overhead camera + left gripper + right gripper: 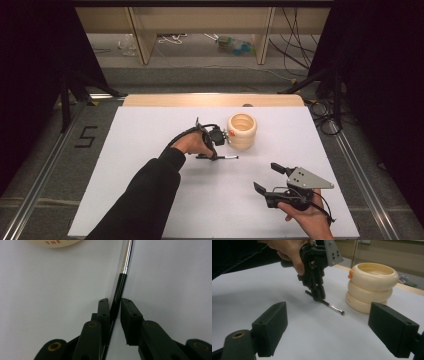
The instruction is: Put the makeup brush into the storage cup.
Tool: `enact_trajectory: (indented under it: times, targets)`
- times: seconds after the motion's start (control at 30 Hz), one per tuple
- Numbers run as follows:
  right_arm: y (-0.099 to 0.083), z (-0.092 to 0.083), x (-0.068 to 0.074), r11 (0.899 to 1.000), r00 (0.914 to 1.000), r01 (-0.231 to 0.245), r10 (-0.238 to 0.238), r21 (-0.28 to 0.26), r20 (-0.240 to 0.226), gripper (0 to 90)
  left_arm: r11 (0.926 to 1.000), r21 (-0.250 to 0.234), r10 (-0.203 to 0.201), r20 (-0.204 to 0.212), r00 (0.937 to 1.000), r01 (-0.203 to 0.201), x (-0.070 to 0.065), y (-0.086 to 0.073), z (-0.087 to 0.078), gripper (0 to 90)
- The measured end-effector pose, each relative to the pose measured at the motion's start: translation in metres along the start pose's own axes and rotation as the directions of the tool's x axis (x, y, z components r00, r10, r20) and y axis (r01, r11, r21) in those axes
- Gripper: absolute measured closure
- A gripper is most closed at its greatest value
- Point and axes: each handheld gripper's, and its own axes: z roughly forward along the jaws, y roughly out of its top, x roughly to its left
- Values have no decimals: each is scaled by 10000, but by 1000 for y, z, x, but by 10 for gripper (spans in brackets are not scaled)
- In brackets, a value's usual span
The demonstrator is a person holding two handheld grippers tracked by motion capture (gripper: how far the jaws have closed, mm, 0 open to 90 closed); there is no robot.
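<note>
A thin brush (226, 157) with a black handle and a silver ferrule (126, 260) lies flat on the white tabletop (150, 200), just in front of a cream ringed holder (242, 131). My left gripper (215, 156) points down over the handle (119, 287), one jaw on each side. The left pad (103, 312) lies against the handle, and a thin sliver of table still shows by the right pad. In the right gripper view the left gripper (319, 298) stands over the brush (333, 307). My right gripper (266, 176) rests open at the front right, holding nothing.
The holder (370, 290) is open-topped, with a small orange knob on its side. A wooden strip (210, 100) edges the far side of the table. Behind it are shelf legs and loose cables on the floor. Dark curtains flank both sides.
</note>
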Motion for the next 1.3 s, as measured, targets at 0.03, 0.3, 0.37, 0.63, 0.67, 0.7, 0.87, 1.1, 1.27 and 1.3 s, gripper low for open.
enact_trajectory:
  times: [0.03, 0.3, 0.37, 0.63, 0.67, 0.7, 0.87, 1.1, 1.27, 1.3]
  targets:
    - [0, 0, 0, 10000, 10000, 5, -5, -2, -2, 171, 10000, 0, 0, 0, 10000, 0, 0, 0, 0, 785]
    - [0, 0, 0, 10000, 10000, 43, -43, 17, -24, 171, 9998, 137, 107, -30, 9999, -106, 0, 2, 0, 801]
    - [0, 1, 0, 10000, 10000, 50, -50, -42, 0, 172, 9999, 141, -38, -53, 10000, 38, -2, 2, 0, 802]
    - [0, 0, 2, 9999, 10000, -85, 86, 76, -44, 172, 9996, 239, 122, -78, 9999, -120, -2, 4, 0, 826]
    - [0, 0, 2, 9999, 9999, -112, 113, 97, -61, 172, 9996, 262, 105, -78, 9999, -103, -3, 4, 0, 827]
    - [0, 0, 2, 9999, 9999, -112, 113, 97, -61, 172, 9996, 279, 49, -48, 10000, -48, -3, 4, 0, 827]
    - [0, 0, 2, 9999, 9999, -104, 105, 100, -56, 172, 9993, 360, 144, -158, 9998, -138, -4, 6, 1, 829]
    - [0, 1, 1, 10000, 10000, -26, 27, 40, -37, 172, 9988, 384, 320, -121, 9994, -315, -3, 6, 0, 833]
    - [0, 2, 1, 9999, 10000, 53, -54, -165, -54, 172, 9991, 336, 262, -100, 9996, -259, -3, 5, 0, 834]
    - [0, 2, 1, 9999, 10000, 51, -52, -110, -38, 172, 9991, 324, 268, -99, 9996, -264, -3, 5, 0, 834]
